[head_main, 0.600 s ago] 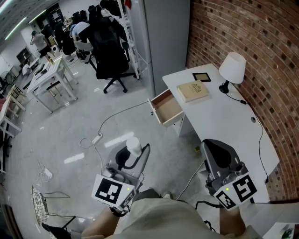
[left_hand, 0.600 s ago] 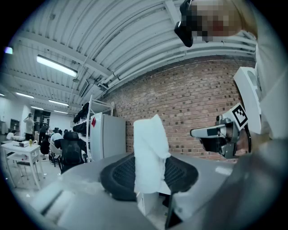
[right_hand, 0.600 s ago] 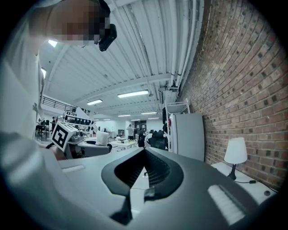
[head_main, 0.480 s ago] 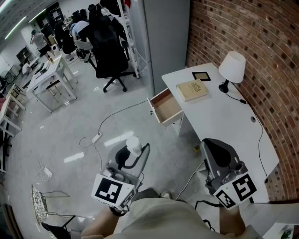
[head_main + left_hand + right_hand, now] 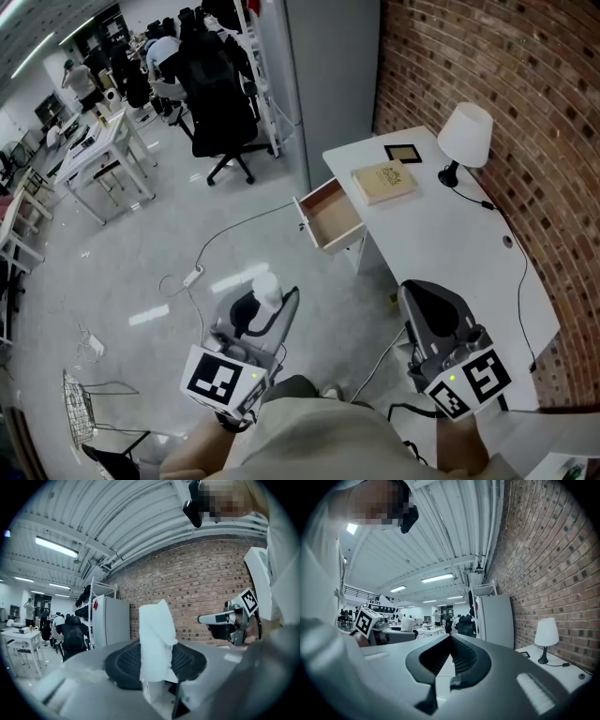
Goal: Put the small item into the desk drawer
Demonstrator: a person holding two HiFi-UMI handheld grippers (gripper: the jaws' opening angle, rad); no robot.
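A small white item (image 5: 267, 287) stands upright between the jaws of my left gripper (image 5: 265, 298), which is shut on it and held low over the floor. In the left gripper view the white item (image 5: 157, 639) rises above the dark pads. My right gripper (image 5: 424, 298) is to the right, near the desk's front edge; its jaws meet with nothing between them (image 5: 451, 639). The white desk (image 5: 450, 248) stands along the brick wall. Its drawer (image 5: 331, 217) is pulled open at the left end and looks empty, well ahead of both grippers.
On the desk lie a tan book (image 5: 384, 182), a small black frame (image 5: 404, 154) and a white lamp (image 5: 466, 137) with a cord. A cable with a white plug (image 5: 194, 277) runs over the floor. A black office chair (image 5: 223, 112) and white tables (image 5: 98, 159) stand farther back.
Both grippers have shifted very slightly left in the head view. The white item stays held in the left gripper; the drawer stays open.
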